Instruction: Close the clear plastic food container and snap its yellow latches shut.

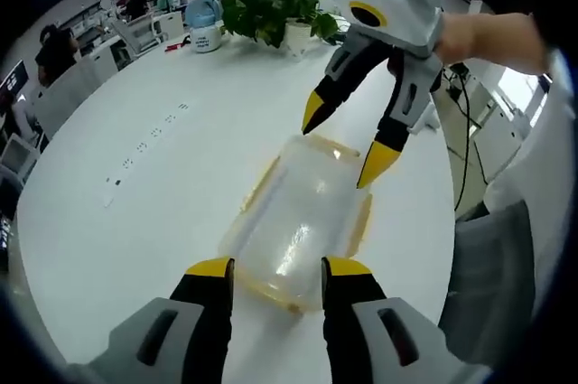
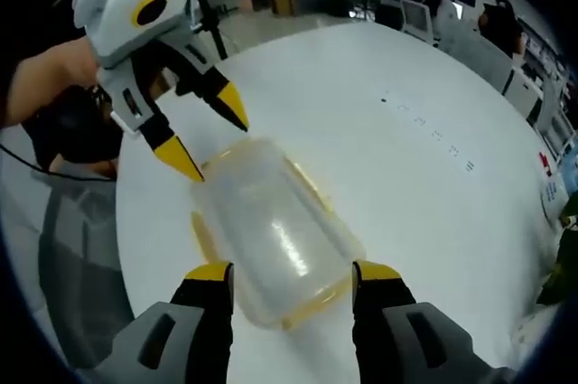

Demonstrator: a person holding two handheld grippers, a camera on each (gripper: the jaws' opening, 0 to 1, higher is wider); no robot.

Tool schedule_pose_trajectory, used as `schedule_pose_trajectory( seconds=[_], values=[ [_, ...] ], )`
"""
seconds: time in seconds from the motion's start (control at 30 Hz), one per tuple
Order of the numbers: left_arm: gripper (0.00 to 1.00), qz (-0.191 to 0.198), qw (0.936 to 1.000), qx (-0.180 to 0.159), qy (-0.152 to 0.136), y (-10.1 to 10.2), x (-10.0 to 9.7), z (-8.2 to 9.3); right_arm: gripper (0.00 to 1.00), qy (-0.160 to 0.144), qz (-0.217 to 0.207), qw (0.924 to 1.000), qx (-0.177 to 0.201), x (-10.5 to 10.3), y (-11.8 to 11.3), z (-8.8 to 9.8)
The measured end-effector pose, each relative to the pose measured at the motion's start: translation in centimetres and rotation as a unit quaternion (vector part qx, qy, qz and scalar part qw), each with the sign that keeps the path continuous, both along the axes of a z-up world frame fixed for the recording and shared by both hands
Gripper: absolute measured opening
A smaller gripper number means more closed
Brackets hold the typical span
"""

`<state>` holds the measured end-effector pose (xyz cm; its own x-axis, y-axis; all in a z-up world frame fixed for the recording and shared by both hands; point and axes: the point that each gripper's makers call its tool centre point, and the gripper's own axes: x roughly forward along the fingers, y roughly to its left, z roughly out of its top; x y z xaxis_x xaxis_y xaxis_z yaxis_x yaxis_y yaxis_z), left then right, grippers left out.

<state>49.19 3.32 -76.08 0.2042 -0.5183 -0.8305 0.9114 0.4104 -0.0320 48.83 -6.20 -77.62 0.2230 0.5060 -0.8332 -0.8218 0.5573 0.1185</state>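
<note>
A clear plastic container (image 1: 302,217) with its lid on lies on the white table (image 1: 135,185), with yellow latches (image 1: 261,183) along its edges. My left gripper (image 1: 278,268) is open at the container's near end, one jaw to each side of it. My right gripper (image 1: 343,142) hovers open over the far end, tips pointing down, a hand behind it. In the right gripper view the container (image 2: 271,230) lies between the right gripper's (image 2: 293,272) open jaws, and the left gripper (image 2: 212,142) hangs open above the far end. I cannot tell whether the latches are snapped.
A potted plant (image 1: 280,4) and a blue-and-white mug (image 1: 205,30) stand at the table's far side. A grey chair (image 1: 506,285) sits beyond the table edge, close to the container. Desks and people fill the background. Bare tabletop (image 2: 406,131) spreads out beside the container.
</note>
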Motion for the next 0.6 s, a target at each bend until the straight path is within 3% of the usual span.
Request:
schedule_pose_trajectory(
  seconds=[0.6],
  values=[
    [0.37,-0.064,0.9978,0.009,-0.012,-2.0,-0.2,-0.5,0.49,-0.007,0.048,0.9988,-0.009,0.1,1.1,-0.1]
  ],
)
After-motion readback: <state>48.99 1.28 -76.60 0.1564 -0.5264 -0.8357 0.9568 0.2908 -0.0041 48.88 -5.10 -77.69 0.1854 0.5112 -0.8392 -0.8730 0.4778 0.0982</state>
